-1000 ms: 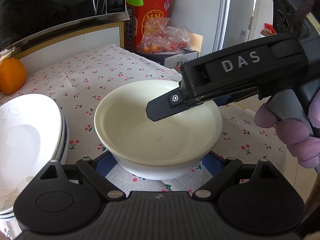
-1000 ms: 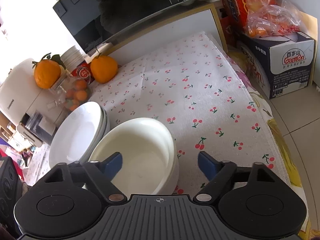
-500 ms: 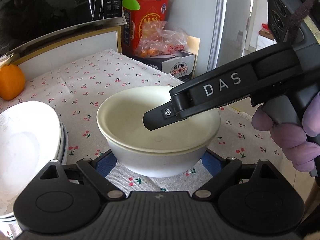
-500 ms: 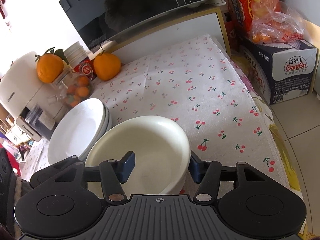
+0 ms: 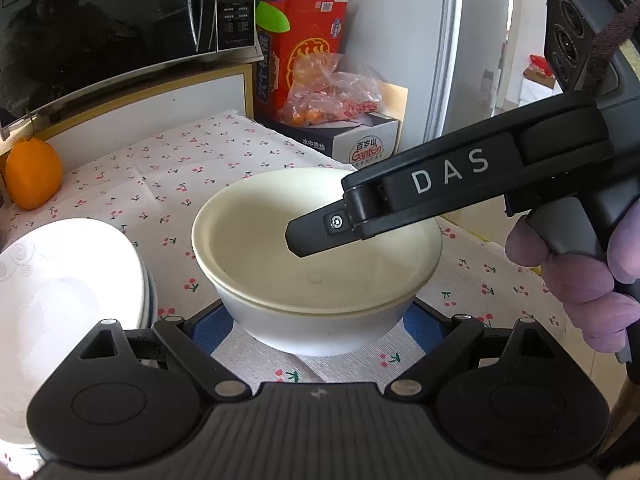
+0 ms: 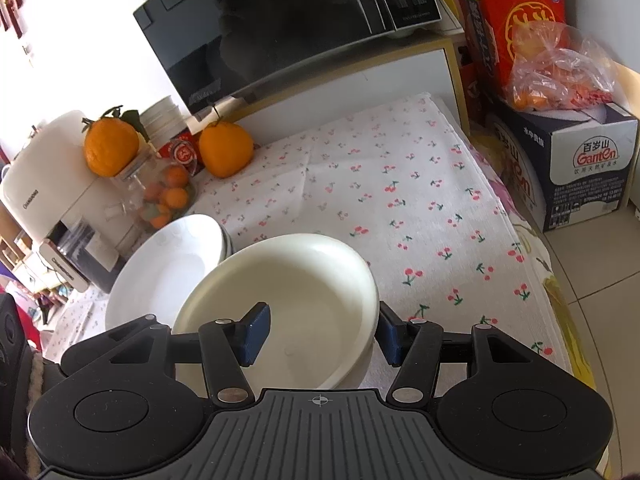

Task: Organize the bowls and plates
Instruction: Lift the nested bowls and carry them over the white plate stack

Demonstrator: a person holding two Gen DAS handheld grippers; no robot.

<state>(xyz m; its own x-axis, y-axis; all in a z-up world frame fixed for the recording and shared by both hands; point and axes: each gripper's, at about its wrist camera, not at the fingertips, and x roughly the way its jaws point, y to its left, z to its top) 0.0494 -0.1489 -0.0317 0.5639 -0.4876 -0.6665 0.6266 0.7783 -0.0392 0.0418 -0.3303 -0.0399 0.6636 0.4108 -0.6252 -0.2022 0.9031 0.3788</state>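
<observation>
Right, I've got the cream bowl (image 6: 280, 304) nested in a white bowl (image 5: 316, 328) on the cherry-print cloth (image 6: 400, 200), just beside the plate stack (image 6: 164, 264) to its left. My right gripper (image 6: 318, 332) straddles the bowl's near rim: one blue pad sits inside the basin, the other outside the wall, and the jaws stand half-closed around that wall. I can't tell whether both pads actually press; the inner one looks just off the surface. From the left wrist view, my left gripper (image 5: 316, 320) is spread wide, pads either side of the white bowl's base, apparently not clamping. The right hand (image 5: 576, 280) is the one committed. I'd say everything turns on that rim wall lying squarely between the right pads.
</observation>
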